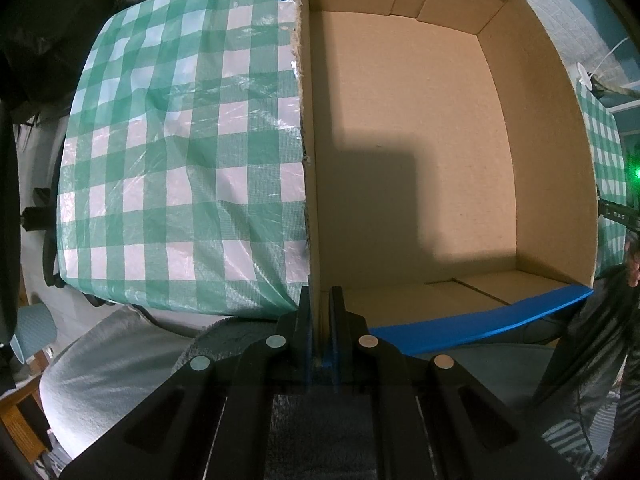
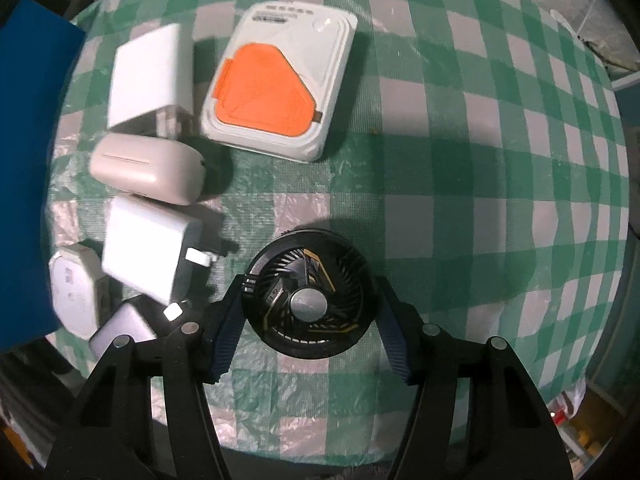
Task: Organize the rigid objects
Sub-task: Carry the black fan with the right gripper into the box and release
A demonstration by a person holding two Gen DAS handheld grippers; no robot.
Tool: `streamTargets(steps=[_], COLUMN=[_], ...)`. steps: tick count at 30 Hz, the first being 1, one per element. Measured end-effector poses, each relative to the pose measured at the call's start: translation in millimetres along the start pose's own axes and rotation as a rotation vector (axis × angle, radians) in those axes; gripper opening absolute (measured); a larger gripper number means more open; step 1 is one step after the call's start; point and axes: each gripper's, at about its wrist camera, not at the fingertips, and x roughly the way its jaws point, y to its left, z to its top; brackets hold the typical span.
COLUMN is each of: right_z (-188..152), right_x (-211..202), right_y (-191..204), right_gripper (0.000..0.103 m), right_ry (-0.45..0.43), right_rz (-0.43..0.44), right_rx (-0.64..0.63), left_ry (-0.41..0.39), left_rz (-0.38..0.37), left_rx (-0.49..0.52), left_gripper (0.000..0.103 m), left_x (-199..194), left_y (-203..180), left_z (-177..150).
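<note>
Left gripper (image 1: 320,304): fingers drawn together, clamped on the near wall of the cardboard box (image 1: 420,140). The box stands on the worktop (image 1: 180,160), which is covered in green-and-white check; its interior holds only a shadow.

Right gripper (image 2: 308,312): fingers spread apart, one on either side of the black round fan (image 2: 306,298), which lies flat on the worktop between them; whether the pads touch its rim cannot be told.

Beyond the fan, well apart: white case with orange triangular panel (image 2: 276,84).

Left of the fan, in a column: white plug adapter (image 2: 150,80); beige rounded case (image 2: 148,168); second white plug adapter (image 2: 148,252), prongs toward the fan; grey-white device (image 2: 74,292); silver block (image 2: 120,330).
</note>
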Motion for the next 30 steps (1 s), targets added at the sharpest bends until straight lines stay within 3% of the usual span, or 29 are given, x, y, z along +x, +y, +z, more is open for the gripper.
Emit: streamTargets(steps=[7, 18, 30], right_z=[-7.1, 6.0, 22.5], right_x=[-44.5, -120.6, -142.0], right_y=[19.4, 91.6, 184.6], right_gripper=[0.062, 0.062, 0.062], right_ry=[-0.046, -0.106, -0.150], right_rz=[0.031, 0.084, 0.142], right_rx=[-0.035, -0.192, -0.346], left_ry=[-0.001, 0.000, -0.001], left_rz=[-0.002, 0.009, 0.008], left_rx=[-0.001, 0.008, 0.016], left_gripper=[0.006, 0.006, 0.006], left_x=[0.5, 1.5, 1.5], left_y=[0.0, -3.6, -4.8], left_z=[-0.4, 0.6, -0.6])
